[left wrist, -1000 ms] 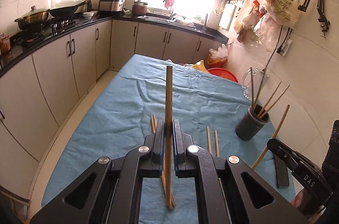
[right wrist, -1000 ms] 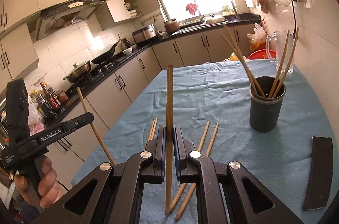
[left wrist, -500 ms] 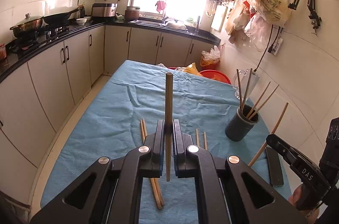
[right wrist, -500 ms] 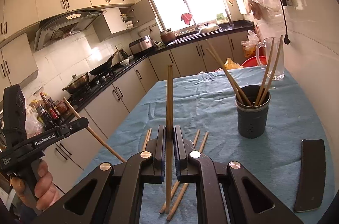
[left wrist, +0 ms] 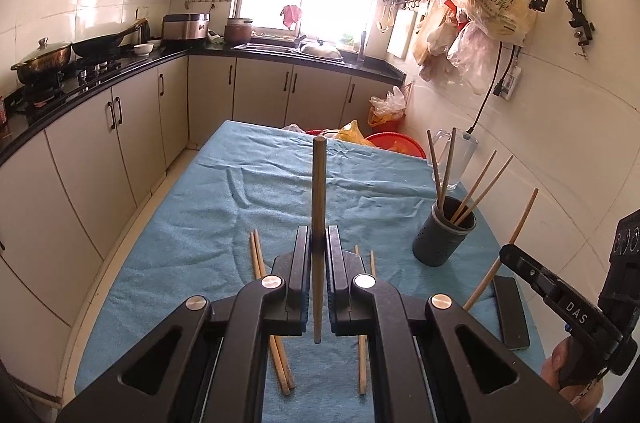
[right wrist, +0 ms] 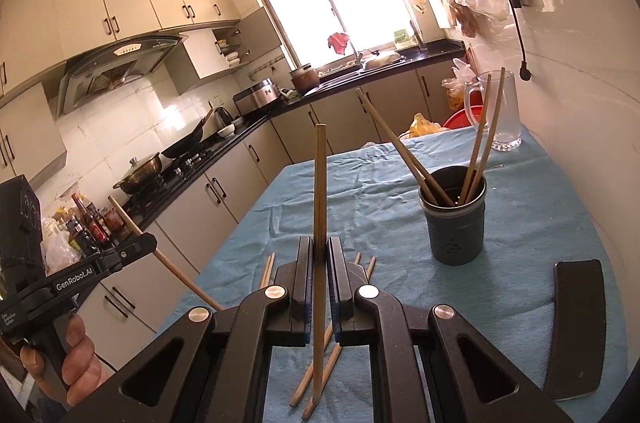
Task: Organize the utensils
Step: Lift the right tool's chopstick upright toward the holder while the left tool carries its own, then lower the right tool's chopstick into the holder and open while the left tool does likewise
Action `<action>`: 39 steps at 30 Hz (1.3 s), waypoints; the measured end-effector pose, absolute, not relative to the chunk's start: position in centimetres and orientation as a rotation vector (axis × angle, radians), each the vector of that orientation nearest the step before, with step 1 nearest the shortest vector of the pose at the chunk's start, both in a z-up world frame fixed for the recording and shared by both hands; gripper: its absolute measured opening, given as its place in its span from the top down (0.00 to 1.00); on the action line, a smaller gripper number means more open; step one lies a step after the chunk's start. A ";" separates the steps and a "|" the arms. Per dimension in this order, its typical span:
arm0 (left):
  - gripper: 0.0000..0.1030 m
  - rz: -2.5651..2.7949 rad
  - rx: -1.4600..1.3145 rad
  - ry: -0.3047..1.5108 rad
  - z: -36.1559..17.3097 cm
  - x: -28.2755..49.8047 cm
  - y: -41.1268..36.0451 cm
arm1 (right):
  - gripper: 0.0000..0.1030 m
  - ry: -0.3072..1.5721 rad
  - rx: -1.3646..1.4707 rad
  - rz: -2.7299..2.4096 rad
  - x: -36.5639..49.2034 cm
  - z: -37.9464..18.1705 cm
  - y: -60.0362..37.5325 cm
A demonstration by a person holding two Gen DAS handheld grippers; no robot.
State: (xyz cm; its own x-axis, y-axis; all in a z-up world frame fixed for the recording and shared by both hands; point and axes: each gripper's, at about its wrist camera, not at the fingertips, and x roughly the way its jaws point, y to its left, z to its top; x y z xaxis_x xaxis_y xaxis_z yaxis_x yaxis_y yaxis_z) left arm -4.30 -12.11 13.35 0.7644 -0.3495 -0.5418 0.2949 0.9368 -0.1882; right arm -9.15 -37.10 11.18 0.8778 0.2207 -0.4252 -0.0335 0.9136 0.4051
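Note:
My left gripper [left wrist: 318, 243] is shut on a wooden chopstick [left wrist: 319, 191] that stands upright, held above the blue table cloth [left wrist: 200, 223]. My right gripper [right wrist: 319, 255] is shut on another chopstick [right wrist: 320, 183], also upright. A dark grey holder cup [left wrist: 443, 237] with several chopsticks stands at the right; it also shows in the right wrist view [right wrist: 455, 219]. Two pairs of loose chopsticks [left wrist: 258, 257] lie on the cloth under the grippers, also in the right wrist view [right wrist: 370, 267]. Each gripper shows in the other's view, the right one [left wrist: 520, 263] and the left one [right wrist: 132, 247].
A black flat case [right wrist: 574, 327] lies at the right front of the table. A glass jug [right wrist: 500, 111] stands at the far right corner. Cabinets and a stove counter [left wrist: 80, 79] run along the left; a wall [left wrist: 560, 151] bounds the right.
Both grippers have risen and pulled back with their chopsticks; the table, cup and loose chopsticks sit lower and farther away in both views.

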 end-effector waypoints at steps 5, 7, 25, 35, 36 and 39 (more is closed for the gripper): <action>0.94 -0.352 -0.079 0.604 13.4 -4.3 -12.7 | 0.93 0.477 0.410 0.128 -9.4 11.3 -37.6; 0.94 -0.355 -0.074 0.605 13.4 -4.3 -13.0 | 0.93 0.472 0.414 0.125 -9.5 11.4 -37.9; 0.94 -0.377 -0.032 0.611 13.6 -4.0 -15.6 | 0.93 0.458 0.448 0.090 -10.2 11.6 -39.7; 0.94 -0.402 -0.018 0.617 14.0 -3.4 -17.0 | 0.93 0.457 0.480 0.070 -10.0 11.5 -41.4; 0.94 -0.407 -0.017 0.618 14.1 -3.4 -17.1 | 0.93 0.457 0.480 0.068 -10.0 11.6 -41.4; 0.94 -0.431 -0.021 0.619 14.8 -3.0 -17.9 | 0.93 0.443 0.483 0.054 -10.0 12.1 -42.4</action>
State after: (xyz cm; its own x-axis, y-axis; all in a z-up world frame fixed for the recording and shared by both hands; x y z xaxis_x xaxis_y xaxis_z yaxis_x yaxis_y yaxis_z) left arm -3.03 -17.86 14.78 0.7288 -0.3973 -0.5577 0.3847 0.9113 -0.1465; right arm -9.96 -42.38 12.14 0.9040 0.1534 -0.3991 0.0531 0.8860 0.4607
